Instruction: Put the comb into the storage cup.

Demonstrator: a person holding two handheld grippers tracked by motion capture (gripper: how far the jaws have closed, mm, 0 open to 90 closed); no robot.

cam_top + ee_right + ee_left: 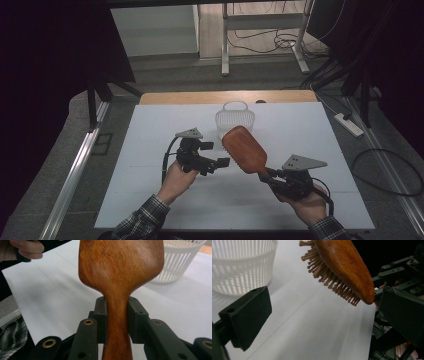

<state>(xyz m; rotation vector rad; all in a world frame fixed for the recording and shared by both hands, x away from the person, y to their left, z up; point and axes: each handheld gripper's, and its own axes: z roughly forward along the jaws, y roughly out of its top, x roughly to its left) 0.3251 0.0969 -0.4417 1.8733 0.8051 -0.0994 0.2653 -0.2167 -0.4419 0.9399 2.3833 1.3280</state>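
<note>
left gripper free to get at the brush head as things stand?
Probably yes. The left gripper sits open right beside the wooden hairbrush, with only bare white table between its jaws. The right gripper clamps the handle alone, leaving the head exposed. The basket stands behind, apart.

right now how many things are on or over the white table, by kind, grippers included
wooden hairbrush: 1
white plastic basket: 1
grippers: 2, left gripper and right gripper
total: 4
</note>
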